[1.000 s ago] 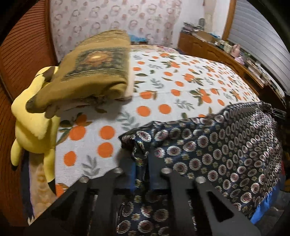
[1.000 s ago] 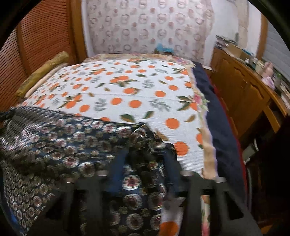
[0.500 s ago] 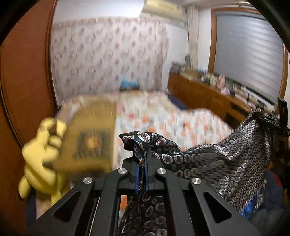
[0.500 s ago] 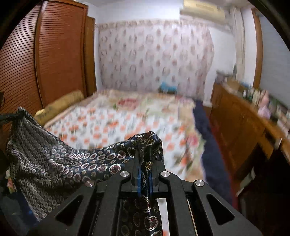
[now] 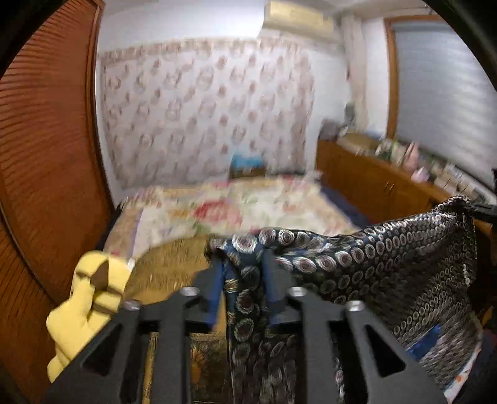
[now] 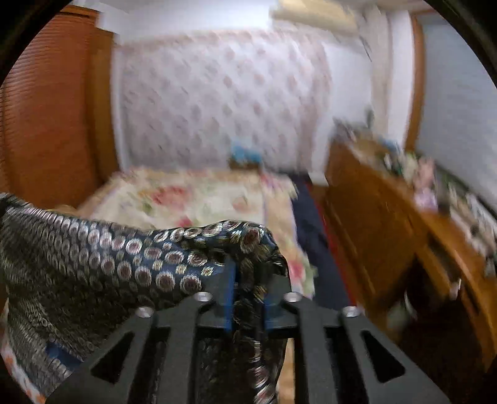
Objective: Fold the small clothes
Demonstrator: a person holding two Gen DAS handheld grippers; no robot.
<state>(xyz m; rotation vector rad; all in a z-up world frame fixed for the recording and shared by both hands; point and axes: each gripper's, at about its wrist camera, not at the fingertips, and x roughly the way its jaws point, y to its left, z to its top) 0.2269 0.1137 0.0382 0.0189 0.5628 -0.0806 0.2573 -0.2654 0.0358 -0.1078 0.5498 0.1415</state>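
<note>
Holding patterned cloth point(image 5: 388, 267) aloft | left gripper point(image 5: 242, 286), right gripper point(image 6: 245, 292): jaws just widened, cloth between, apparently unclamped | risk: corners slipping free, cloth dropping.

A patterned wall covering point(image 5: 205, 118) is spanning the far wall, with an air conditioner point(image 5: 298, 14) sitting high above it. A louvred wooden wardrobe point(image 5: 43, 155) is standing on the left beside the bed point(image 5: 248, 208), which is wearing a floral cover. A low wooden cabinet point(image 5: 372, 183) crowded with small items is running along the right under a window blind point(image 5: 441, 93).
</note>
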